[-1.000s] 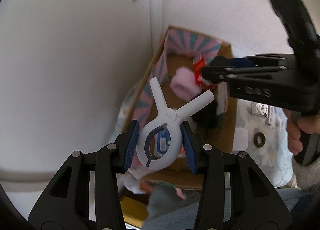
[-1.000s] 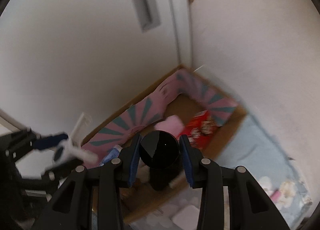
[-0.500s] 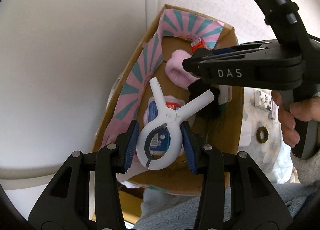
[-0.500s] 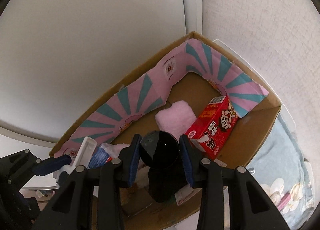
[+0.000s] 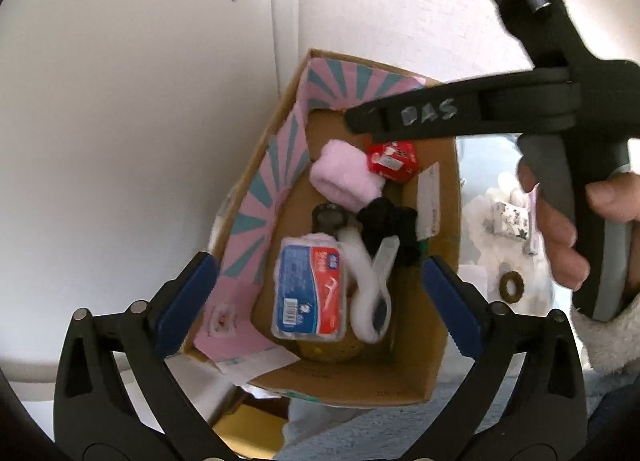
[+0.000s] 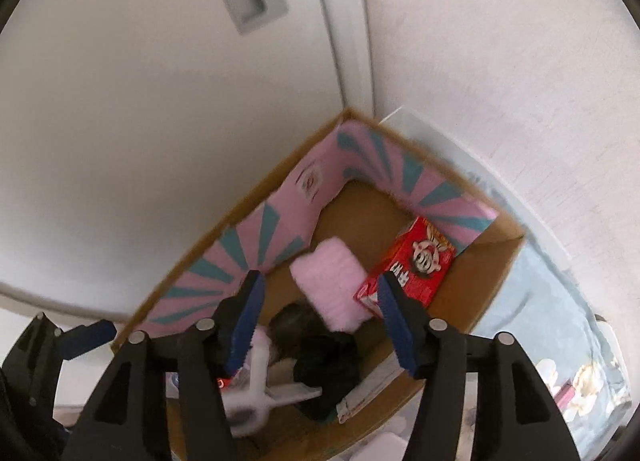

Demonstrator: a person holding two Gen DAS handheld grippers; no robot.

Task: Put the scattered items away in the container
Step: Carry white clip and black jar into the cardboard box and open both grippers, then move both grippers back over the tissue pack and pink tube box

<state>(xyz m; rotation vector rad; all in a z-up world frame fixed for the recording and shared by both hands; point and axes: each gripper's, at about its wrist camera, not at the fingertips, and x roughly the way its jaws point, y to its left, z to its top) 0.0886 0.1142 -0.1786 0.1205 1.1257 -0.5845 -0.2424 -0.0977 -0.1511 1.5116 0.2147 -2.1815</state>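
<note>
A cardboard box (image 5: 440, 341) with pink and teal lining (image 6: 280, 229) sits in a corner. It holds a pink cloth (image 5: 344, 175), a red carton (image 6: 416, 261), a black cloth (image 5: 390, 221) and a blue and red packet (image 5: 308, 293). The white clamp (image 5: 372, 293) lies loose in the box beside the packet. My left gripper (image 5: 320, 293) hangs above it, jaws opening wide and empty. The black cylinder (image 5: 330, 217) lies inside too, blurred (image 6: 288, 321) below my right gripper (image 6: 320, 301). That gripper's jaws are opening with nothing pressed between the pads.
White walls and a door frame (image 6: 348, 41) close in behind the box. A floral sheet to the right carries a brown ring (image 5: 513, 287) and a small patterned packet (image 5: 508, 217). A hand (image 5: 560, 229) holds the right gripper's handle. Something yellow (image 5: 248, 421) lies below the box.
Both grippers have opened. The white clamp dropped from the left gripper into the box, and the black cylinder fell from the right gripper into it. The right gripper has sunk a little.
</note>
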